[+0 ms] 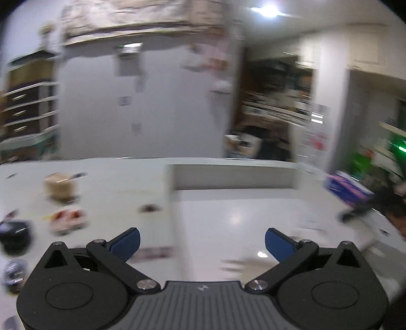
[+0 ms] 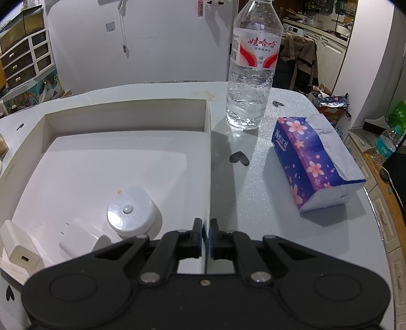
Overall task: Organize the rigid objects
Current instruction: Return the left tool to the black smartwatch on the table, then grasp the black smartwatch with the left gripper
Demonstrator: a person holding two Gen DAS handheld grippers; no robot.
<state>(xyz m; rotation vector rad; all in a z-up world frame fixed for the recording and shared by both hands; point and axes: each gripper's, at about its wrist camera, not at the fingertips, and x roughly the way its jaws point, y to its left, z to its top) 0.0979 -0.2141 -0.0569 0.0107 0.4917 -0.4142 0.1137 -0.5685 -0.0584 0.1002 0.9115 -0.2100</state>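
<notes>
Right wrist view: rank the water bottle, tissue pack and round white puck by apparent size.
1. tissue pack
2. water bottle, close to the pack, top cut off
3. round white puck, clearly smallest though nearest

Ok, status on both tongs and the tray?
Left tongs open, empty. Right tongs shut on tray wall. Round puck, two chargers in tray. Nothing blocking.

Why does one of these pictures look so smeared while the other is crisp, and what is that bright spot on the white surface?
Left wrist view: smeared sideways by motion blur, so the small things on the table are unreadable; the bright spot is glare from the ceiling lamp. Right wrist view: sharp, with a readable water bottle label and tissue pack casting soft shadows; fisheye bends the white tray edges.
</notes>
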